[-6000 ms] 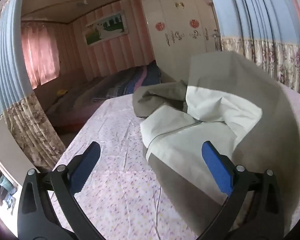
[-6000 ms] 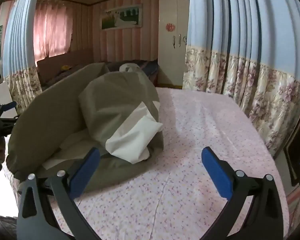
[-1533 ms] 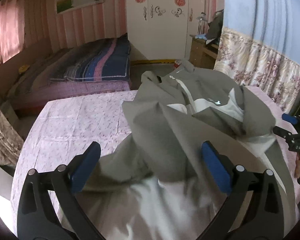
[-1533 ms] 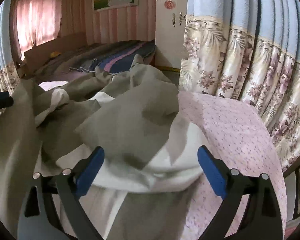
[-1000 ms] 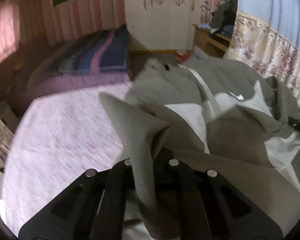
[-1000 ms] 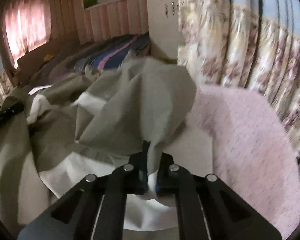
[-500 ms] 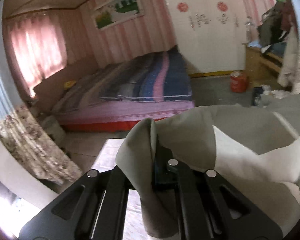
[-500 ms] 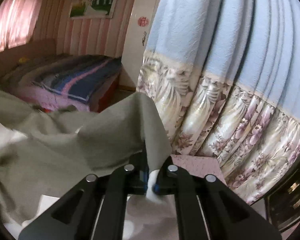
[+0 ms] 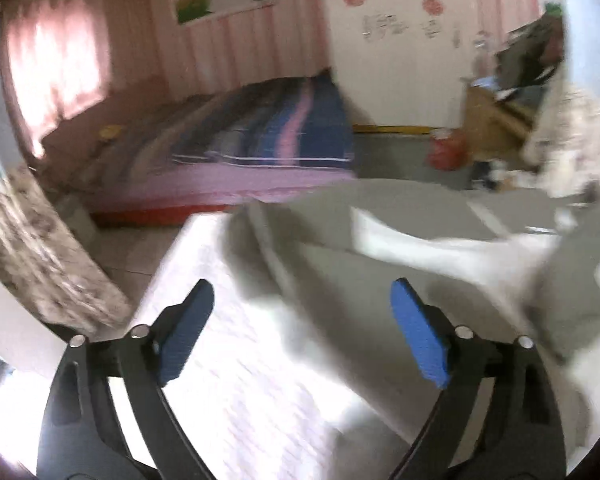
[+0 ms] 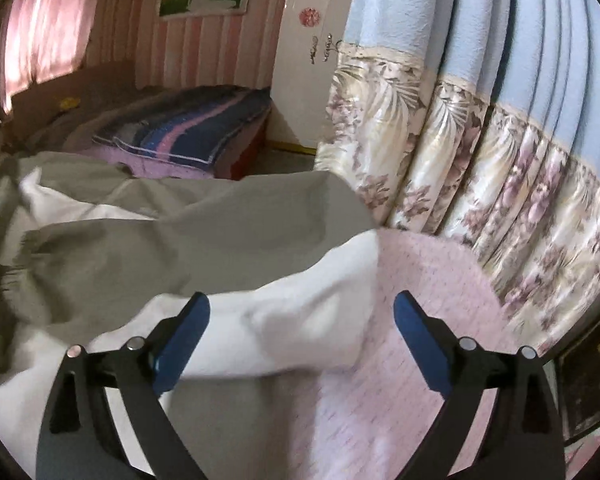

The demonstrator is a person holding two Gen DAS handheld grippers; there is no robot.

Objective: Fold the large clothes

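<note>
**Left wrist view: both tongs letting go of the coat**

Left wrist view, blurred: left tongs (image 9: 300, 332) opening, pads spread wide, nothing pinched; coat (image 9: 420, 264) lying just ahead and to the right on the pink surface (image 9: 236, 380). Right wrist view: right tongs (image 10: 302, 332) opening too, white lining between the pads but not pressed. Coat spread rumpled across the surface. Risk as judged: released corners falling crooked, lining left bunched, the next fold setting creases in.

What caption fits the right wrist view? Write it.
Right gripper opening above the grey, white-lined garment on the pink floral tablecloth.
</note>
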